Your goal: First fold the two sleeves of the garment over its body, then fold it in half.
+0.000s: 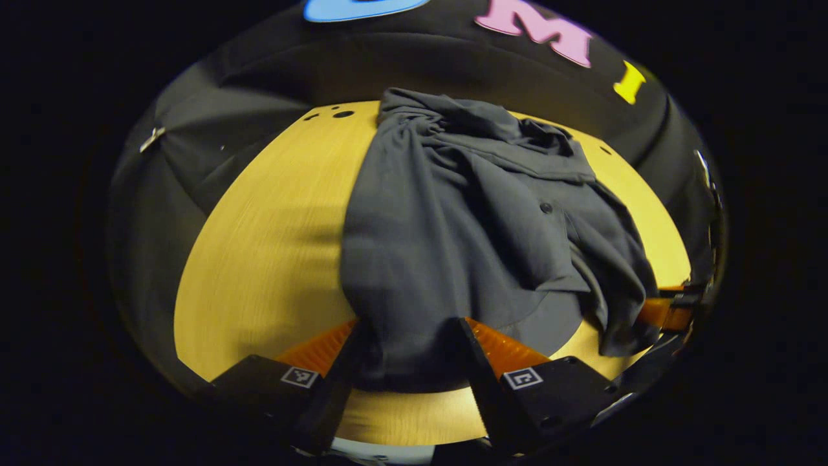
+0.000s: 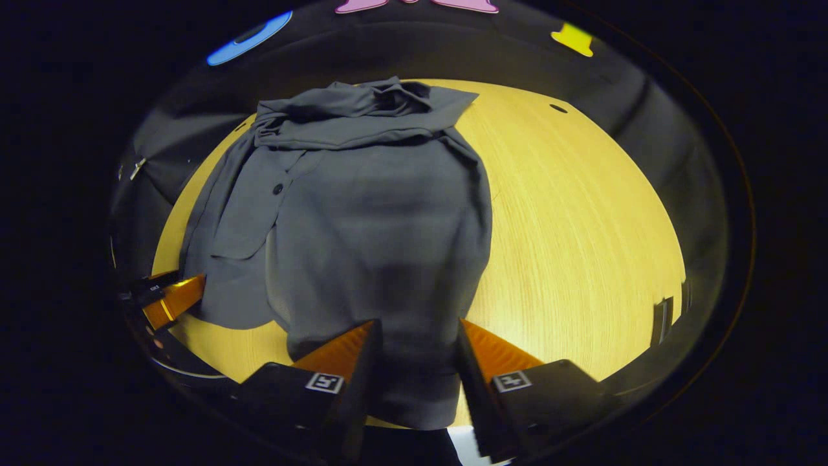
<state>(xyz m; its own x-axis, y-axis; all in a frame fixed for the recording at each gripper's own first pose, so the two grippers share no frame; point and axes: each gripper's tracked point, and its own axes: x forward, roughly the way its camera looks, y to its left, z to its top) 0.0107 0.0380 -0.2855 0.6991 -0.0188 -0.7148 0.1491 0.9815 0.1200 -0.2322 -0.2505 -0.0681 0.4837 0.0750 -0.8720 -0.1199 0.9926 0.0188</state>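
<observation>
1. Garment: dark grey buttoned shirt on the wooden table, collar end bunched toward the booth wall, hem end toward the grippers.
2. Left gripper: fingers part open, a thick bunch of hem cloth between them. Looks like both fingers press on it, so I judge it gripped.
3. Right gripper: same picture, a wad of hem cloth fills the gap between its fingers. Judged gripped.
4. The hem is lifted off the table at both grippers, each holding 1 corner.
5. Sleeves: a loose flap lies across the button side in the right gripper view; I can't tell whether both sleeves are tucked over the body.
6. Judgement: the sleeve step is likely done and the half fold is starting. Left: carry the hem to the collar and release.
</observation>
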